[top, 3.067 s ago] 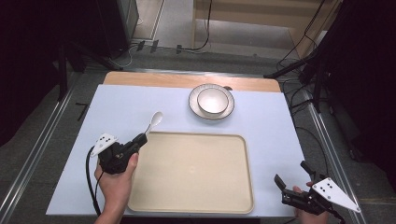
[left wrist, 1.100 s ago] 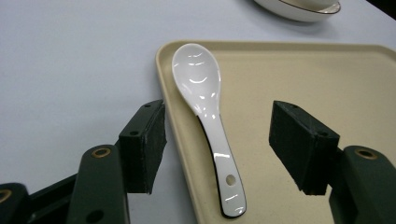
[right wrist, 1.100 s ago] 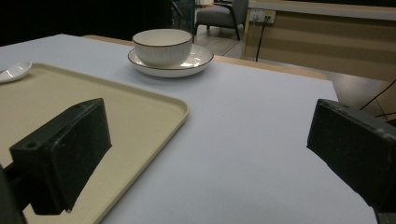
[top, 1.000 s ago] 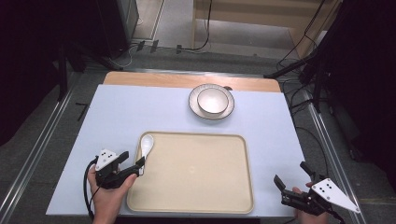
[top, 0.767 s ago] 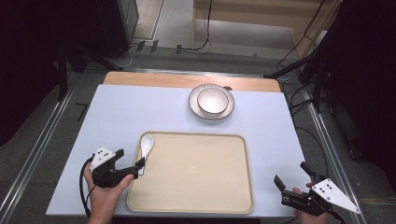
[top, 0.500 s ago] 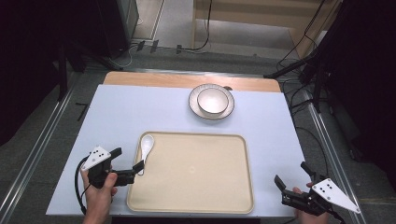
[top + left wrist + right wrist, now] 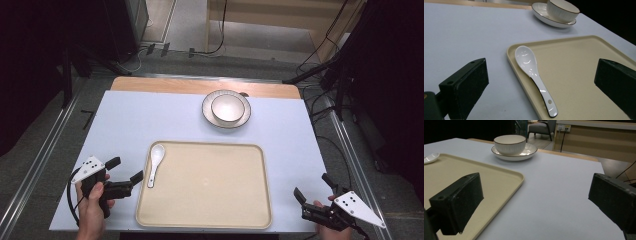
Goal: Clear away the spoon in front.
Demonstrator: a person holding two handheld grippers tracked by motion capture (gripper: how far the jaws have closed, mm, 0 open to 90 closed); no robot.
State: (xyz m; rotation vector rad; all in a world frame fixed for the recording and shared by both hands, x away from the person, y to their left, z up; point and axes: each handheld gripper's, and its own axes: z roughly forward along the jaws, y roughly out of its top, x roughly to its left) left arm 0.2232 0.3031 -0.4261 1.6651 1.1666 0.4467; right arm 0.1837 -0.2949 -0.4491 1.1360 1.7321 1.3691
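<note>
The tray (image 7: 215, 200) lies on the near middle of the table (image 7: 130, 120). The spoon (image 7: 155, 162) lies in the tray's far left corner, along its left rim. Beyond the tray, right of centre, the bowl (image 7: 227, 107) stands on a plate (image 7: 209, 113). The left gripper (image 7: 126, 169) sits just left of the tray, the right gripper (image 7: 315, 187) near the table's near right corner.
</note>
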